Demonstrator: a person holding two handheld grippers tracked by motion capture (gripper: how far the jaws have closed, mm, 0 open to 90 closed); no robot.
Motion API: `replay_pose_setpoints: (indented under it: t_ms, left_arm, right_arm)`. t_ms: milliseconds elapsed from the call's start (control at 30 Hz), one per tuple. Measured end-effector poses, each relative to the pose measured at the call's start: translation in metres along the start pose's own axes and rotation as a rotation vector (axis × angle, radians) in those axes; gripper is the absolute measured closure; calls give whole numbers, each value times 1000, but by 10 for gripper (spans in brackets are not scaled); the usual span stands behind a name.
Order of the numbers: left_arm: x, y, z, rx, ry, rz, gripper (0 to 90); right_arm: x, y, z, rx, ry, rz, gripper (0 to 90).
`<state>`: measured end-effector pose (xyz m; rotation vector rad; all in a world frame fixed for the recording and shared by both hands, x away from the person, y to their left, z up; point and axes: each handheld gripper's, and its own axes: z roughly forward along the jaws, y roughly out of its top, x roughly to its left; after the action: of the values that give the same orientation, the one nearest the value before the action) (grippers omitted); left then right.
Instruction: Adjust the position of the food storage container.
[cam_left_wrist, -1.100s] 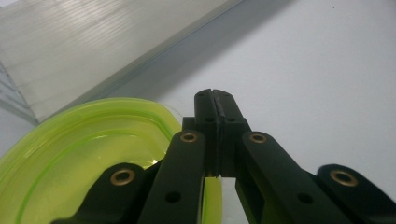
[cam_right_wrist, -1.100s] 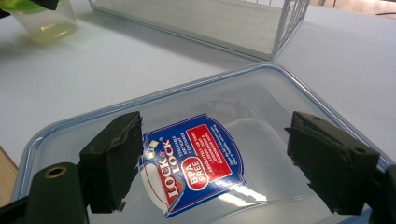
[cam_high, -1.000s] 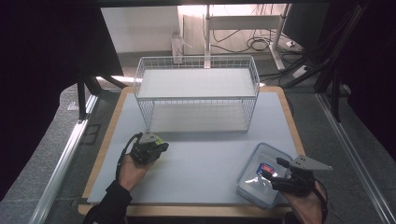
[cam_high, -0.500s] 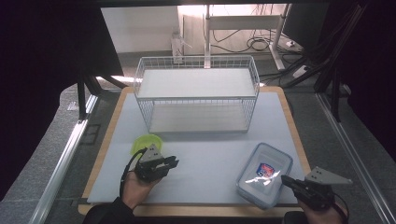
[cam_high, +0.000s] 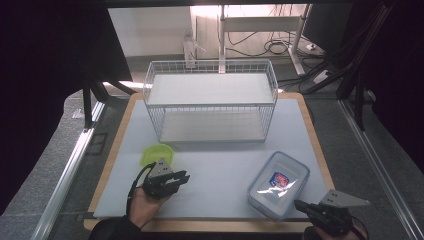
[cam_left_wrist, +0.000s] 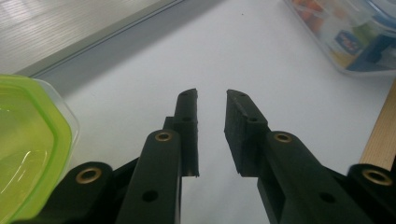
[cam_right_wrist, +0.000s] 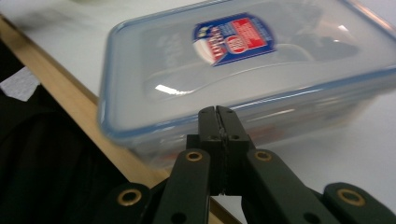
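It looked like a lab: beyond the left gripper (cam_high: 175, 178), cables (cam_high: 272, 47) sprawled behind a bench (cam_high: 310, 125).

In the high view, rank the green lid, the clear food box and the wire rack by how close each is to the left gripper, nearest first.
From the left gripper:
1. Green lid, just beyond it, on its left.
2. Clear food box, across the mat to its right.
3. Wire rack, at the table's back.

lime-green lid (cam_high: 157, 154); clear box (cam_high: 278, 185), blue rim, red-blue label; white wire basket (cam_high: 210, 100); black jaws.
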<state>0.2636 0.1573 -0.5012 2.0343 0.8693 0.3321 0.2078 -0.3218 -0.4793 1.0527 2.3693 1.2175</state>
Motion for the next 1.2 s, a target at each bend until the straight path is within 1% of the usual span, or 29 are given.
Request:
replay_pose_setpoints:
  t_ms: [33,67,167,233,267,300,333,400,433,467,500,533,567,600,633,667,733,767,800,900,933,967,1000,1067,1100,1133,1200]
  left_arm:
    - [0,0,0,0,0,0,748]
    - [0,0,0,2,-2,0,748]
    - [0,0,1,3,-3,-1,748]
    - [0,0,1,4,-4,-1,748]
    - [0,0,1,4,-4,-1,748]
    - [0,0,2,6,-4,-1,748]
    - [0,0,3,14,-6,-2,749]
    - [-1,0,4,20,-3,-1,749]
    - [-1,0,4,20,-3,-1,750]
    - [-2,0,3,19,-4,-1,750]
    - [-2,0,3,16,-10,-4,750]
    - [-4,0,5,13,-23,-15,751]
    - [-6,1,6,14,-33,-16,752]
    - [-6,1,6,14,-33,-16,753]
    - [-14,2,10,17,-53,-5,753]
    - [-18,3,13,20,-62,8,754]
    - [-27,5,19,19,-85,19,758]
    - [-27,5,19,19,-85,19,759]
    - [-37,8,27,21,-111,30,760]
    - [-51,10,39,31,-143,44,761]
    - [-51,10,39,31,-143,44,764]
    - [-60,10,47,33,-175,40,767]
    - [-64,10,51,41,-184,49,768]
    - [-71,10,59,53,-199,53,769]
    - [-71,10,59,53,-199,53,769]
    - [-77,11,64,61,-212,55,770]
    - [-80,11,67,68,-222,50,771]
  right_arm:
    - [0,0,0,0,0,0,900]
    - [5,5,7,8,21,-10,900]
    - [9,13,17,22,29,-27,900]
    - [12,19,25,21,36,-38,900]
    - [12,19,25,21,36,-38,900]
    - [13,23,29,23,42,-44,900]
    - [15,29,39,26,64,-43,900]
    - [15,33,42,31,88,-32,900]
    - [15,33,42,31,88,-32,900]
    - [15,35,42,30,75,-35,900]
    - [11,37,39,23,46,-43,900]
    - [-2,40,32,7,-6,-11,900]
    - [-9,41,30,1,-40,-3,900]
    - [-18,42,27,-4,-84,5,900]
    - [-30,44,25,-12,-131,19,900]
    - [-36,45,24,-14,-153,24,900]
    - [-52,48,24,-8,-205,35,900]
    - [-52,48,24,-8,-205,35,900]
    - [-66,51,28,0,-232,42,900]
    - [-77,53,39,23,-229,46,900]
    - [-77,53,39,23,-229,46,900]
    - [-80,51,45,44,-248,42,900]
    - [-80,49,46,45,-244,49,900]
    - [-82,47,46,53,-231,64,900]
    - [-82,47,46,53,-231,64,900]
    - [-82,43,45,42,-213,83,900]
    - [-81,42,45,35,-187,92,900]
